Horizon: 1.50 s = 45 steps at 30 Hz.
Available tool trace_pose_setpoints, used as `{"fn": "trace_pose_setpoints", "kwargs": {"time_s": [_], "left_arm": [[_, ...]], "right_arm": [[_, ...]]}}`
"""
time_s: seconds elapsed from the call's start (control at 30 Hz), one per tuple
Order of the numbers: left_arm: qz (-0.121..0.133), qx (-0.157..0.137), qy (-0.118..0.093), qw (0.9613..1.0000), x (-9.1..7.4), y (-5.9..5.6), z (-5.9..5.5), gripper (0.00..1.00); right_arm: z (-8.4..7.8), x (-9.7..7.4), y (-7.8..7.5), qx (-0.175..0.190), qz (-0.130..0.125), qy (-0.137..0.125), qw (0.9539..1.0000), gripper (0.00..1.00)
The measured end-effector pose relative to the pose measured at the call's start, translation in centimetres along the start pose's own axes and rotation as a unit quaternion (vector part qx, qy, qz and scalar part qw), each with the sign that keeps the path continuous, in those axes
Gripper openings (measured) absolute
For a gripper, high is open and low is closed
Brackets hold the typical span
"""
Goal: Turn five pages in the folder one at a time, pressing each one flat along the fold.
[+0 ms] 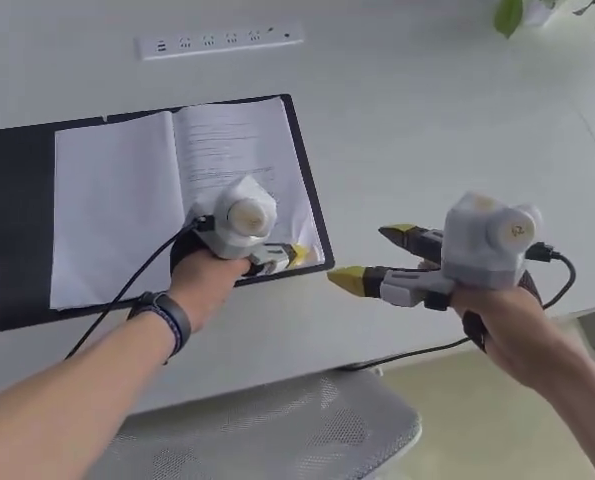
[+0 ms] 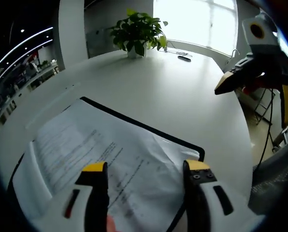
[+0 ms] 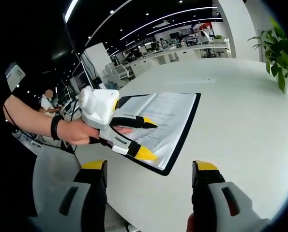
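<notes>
The white worktop [image 1: 427, 120] runs under both tools. The open black folder [image 1: 12, 200] lies flat on it, beneath and ahead of the left tool [image 1: 282, 257]. Its printed right-hand page [image 1: 232, 150] shows between that tool's spread jaws, near the page's lower outer corner. Whether the tips touch the paper cannot be told. The right tool [image 1: 367, 256] hangs just off the left tool's right side, clear of the folder's edge, with its jaws wide apart and nothing between them. A power strip [image 1: 220, 41] lies well beyond both tools.
</notes>
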<state>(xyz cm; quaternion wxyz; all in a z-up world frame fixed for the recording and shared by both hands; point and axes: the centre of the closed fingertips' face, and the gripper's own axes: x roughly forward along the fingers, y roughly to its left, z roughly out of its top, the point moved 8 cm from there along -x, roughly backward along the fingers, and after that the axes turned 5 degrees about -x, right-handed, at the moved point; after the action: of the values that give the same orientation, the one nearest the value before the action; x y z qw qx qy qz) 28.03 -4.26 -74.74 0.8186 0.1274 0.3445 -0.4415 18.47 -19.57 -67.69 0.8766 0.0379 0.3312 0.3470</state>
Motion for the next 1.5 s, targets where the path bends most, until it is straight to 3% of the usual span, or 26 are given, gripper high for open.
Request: {"fn": "trace_pose_setpoints", "kwargs": {"time_s": [0.67,0.97,1.2,1.5], "left_arm": [[0.008,-0.008,-0.011,0.9999,0.1,0.7,0.0,0.53],[-0.019,0.0,-0.01,0.9998,0.1,-1.7,-0.1,0.56],[-0.022,0.037,-0.009,0.999,0.8,-1.2,-0.3,0.55],[-0.026,0.036,-0.012,0.9989,0.9,-0.8,-0.4,0.52]], "right_arm": [[0.3,1.6,-1.0,0.011,0.014,-0.008,0.9998,0.67],[0.5,1.6,-1.0,0.013,0.015,-0.011,0.9997,0.67],[0.1,1.1,-1.2,0.015,0.01,-0.011,0.9998,0.66],[0.4,1.7,-1.2,0.024,0.013,-0.017,0.9995,0.65]]}}
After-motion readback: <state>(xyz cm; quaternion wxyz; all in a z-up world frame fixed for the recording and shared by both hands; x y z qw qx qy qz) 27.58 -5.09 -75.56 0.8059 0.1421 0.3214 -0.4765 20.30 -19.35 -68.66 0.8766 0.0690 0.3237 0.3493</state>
